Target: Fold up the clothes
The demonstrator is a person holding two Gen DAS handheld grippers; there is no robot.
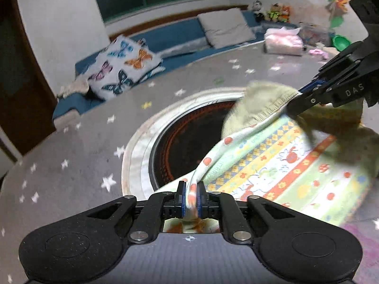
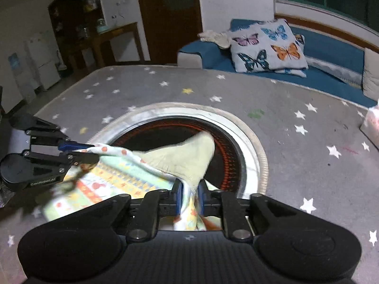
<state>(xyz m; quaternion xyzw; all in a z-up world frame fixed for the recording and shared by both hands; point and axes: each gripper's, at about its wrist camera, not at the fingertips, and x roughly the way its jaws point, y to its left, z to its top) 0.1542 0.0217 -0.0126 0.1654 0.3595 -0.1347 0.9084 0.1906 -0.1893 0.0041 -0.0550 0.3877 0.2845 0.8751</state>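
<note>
A small child's garment (image 1: 279, 165) with colourful stripes, dots and a pale green lining hangs stretched between both grippers above the grey star-patterned table (image 1: 71, 146). My left gripper (image 1: 191, 189) is shut on one edge of it. My right gripper (image 2: 190, 189) is shut on another edge, and the pale green lining (image 2: 187, 156) folds out in front of it. The right gripper also shows in the left wrist view (image 1: 305, 90) at the upper right, and the left gripper shows in the right wrist view (image 2: 92, 150) at the left.
A round dark heater opening with a white rim (image 2: 248, 130) sits in the table's middle, under the garment. A pink folded pile (image 1: 283, 41) lies at the table's far side. A blue sofa (image 2: 331, 54) with a butterfly cushion (image 2: 267, 45) stands behind the table.
</note>
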